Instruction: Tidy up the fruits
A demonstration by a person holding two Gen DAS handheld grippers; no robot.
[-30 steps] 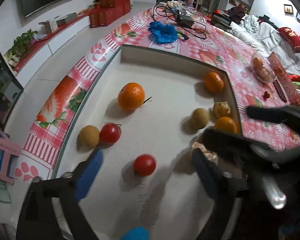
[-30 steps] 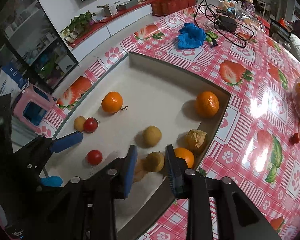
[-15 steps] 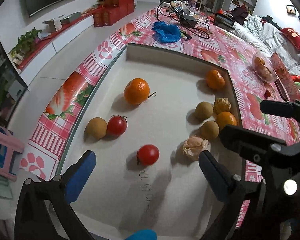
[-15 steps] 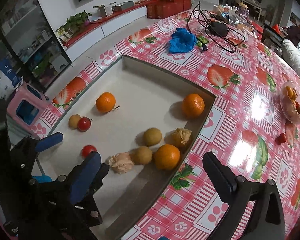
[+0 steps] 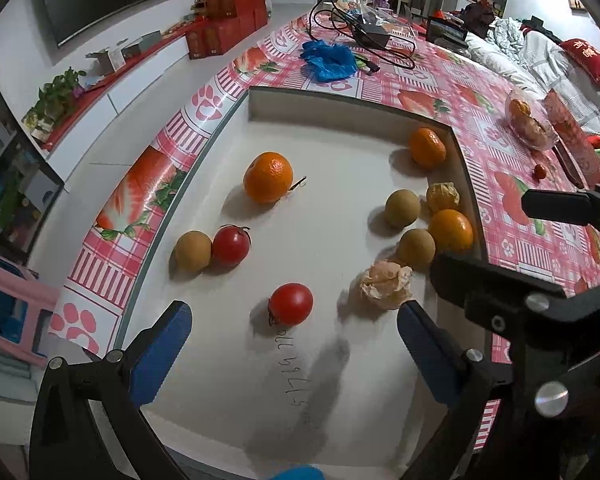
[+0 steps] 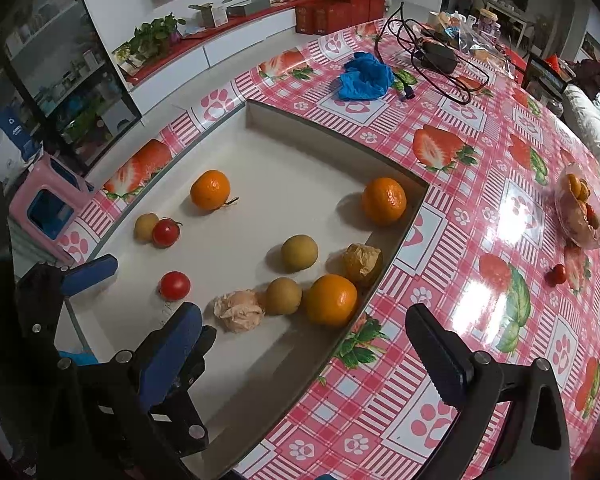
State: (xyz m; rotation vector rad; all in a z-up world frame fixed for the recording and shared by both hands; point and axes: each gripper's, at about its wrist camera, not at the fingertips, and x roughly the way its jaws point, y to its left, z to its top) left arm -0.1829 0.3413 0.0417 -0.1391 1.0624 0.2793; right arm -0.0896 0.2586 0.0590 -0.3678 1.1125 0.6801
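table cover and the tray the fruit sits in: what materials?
Table cover: looks like glossy vinyl or oilcloth; sharp light glare on the printed strawberry check. Tray: matte off-white, cardboard or board by the look; no shine, handwriting on its floor. Not certain.

three oranges (image 5: 267, 177), two tomatoes (image 5: 291, 304), three brown round fruits (image 5: 402, 208), two husked fruits (image 5: 386, 285)

both grippers: matte black angular frames with round silver screws, left gripper (image 5: 292, 344) and right gripper (image 6: 308, 344) carrying blue finger pads (image 5: 160, 356).

Both wrist views look steeply down, sharing tray (image 5: 340, 98) (image 6: 324, 136).
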